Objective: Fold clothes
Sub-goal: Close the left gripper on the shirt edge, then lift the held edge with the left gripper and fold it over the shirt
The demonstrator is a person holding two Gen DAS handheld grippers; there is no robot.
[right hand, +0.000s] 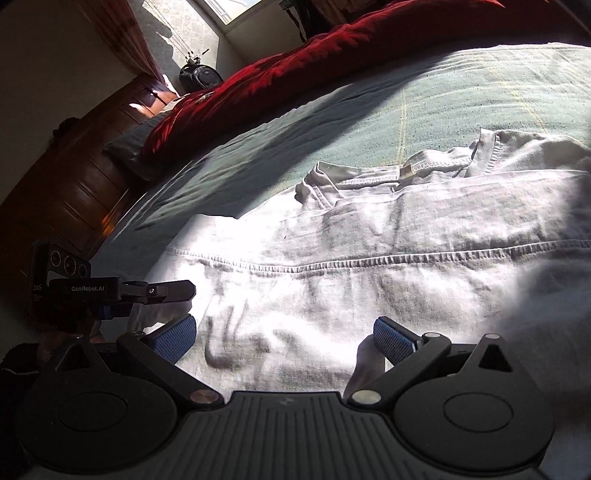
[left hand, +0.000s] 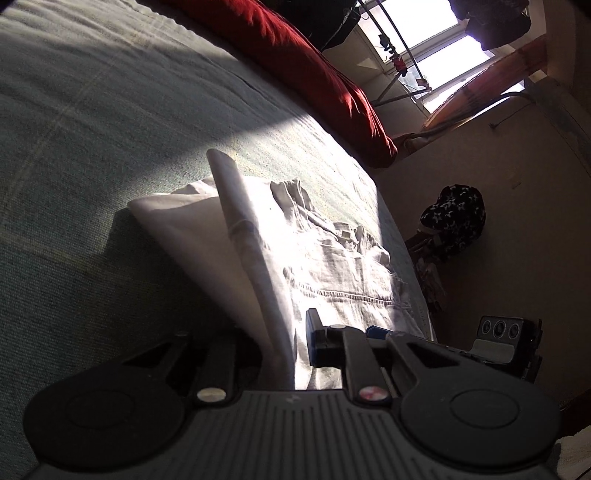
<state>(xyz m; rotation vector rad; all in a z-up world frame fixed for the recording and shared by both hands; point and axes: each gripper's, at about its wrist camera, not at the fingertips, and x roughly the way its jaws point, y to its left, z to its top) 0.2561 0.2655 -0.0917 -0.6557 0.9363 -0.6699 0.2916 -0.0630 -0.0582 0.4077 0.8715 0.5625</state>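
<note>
Meanwhile the left tool is clamped on the white shirt, right tool spread apart above it.

A lived-in bedroom in a home.

A bed under a green woven bedspread fills the middle of both views, with a red quilt bunched along its far side and a wooden headboard at the left of the right wrist view. Sun comes through a window at the upper right of the left wrist view, where clothes hang dark against the glass; a star-print bag sits by the plain wall at right.
</note>
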